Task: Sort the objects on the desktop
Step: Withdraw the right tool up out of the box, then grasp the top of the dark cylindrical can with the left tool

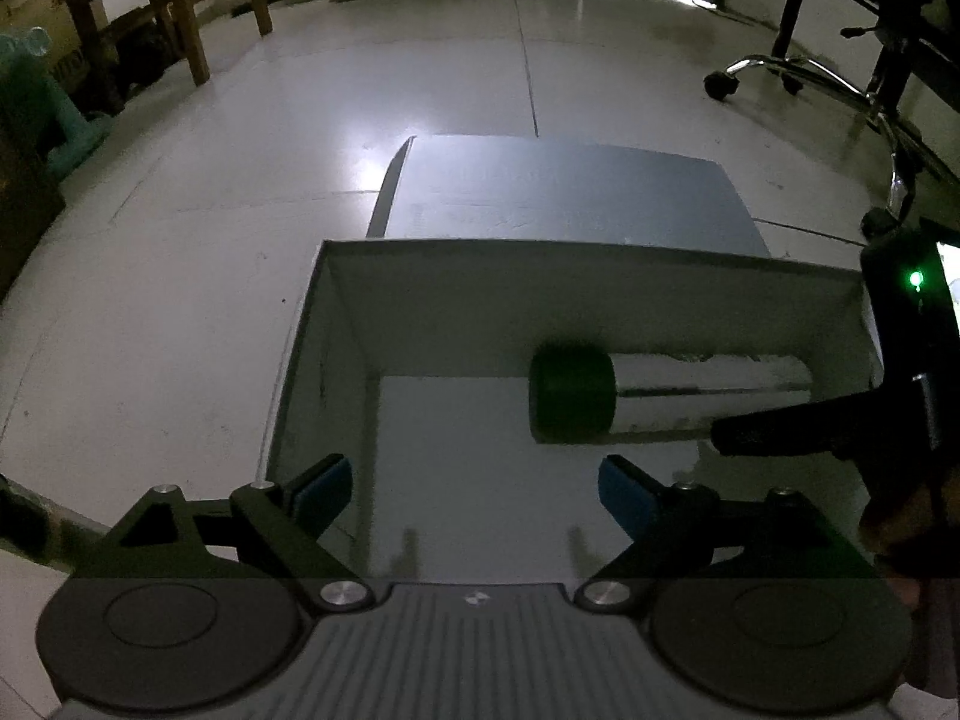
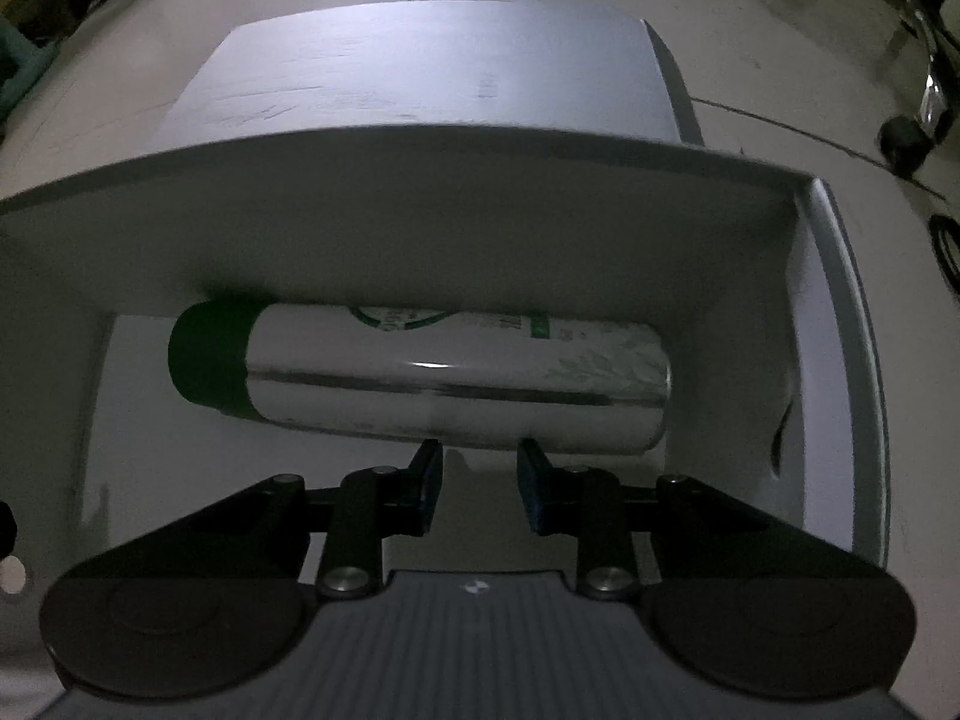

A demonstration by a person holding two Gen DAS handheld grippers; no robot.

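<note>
A silver can [image 1: 690,396] with a dark green cap [image 1: 570,399] lies on its side in an open white box [image 1: 336,324], against the far wall. My left gripper [image 1: 474,480] hangs over the box's near half, open, with nothing between its blue pads. A black finger [image 1: 780,429] of the right gripper reaches in from the right next to the can's body. In the right wrist view the can [image 2: 456,384] lies crosswise just beyond my right gripper [image 2: 480,468]. Its jaws stand narrow, with nothing between them. The box's lid [image 2: 420,60] folds back behind.
The box stands on a pale tiled floor [image 1: 300,120]. A wooden chair [image 1: 150,0] is at the far left beside a teal object [image 1: 36,96]. An office chair's chrome base with casters [image 1: 798,69] is at the far right, and a caster [image 2: 906,141] lies near the box.
</note>
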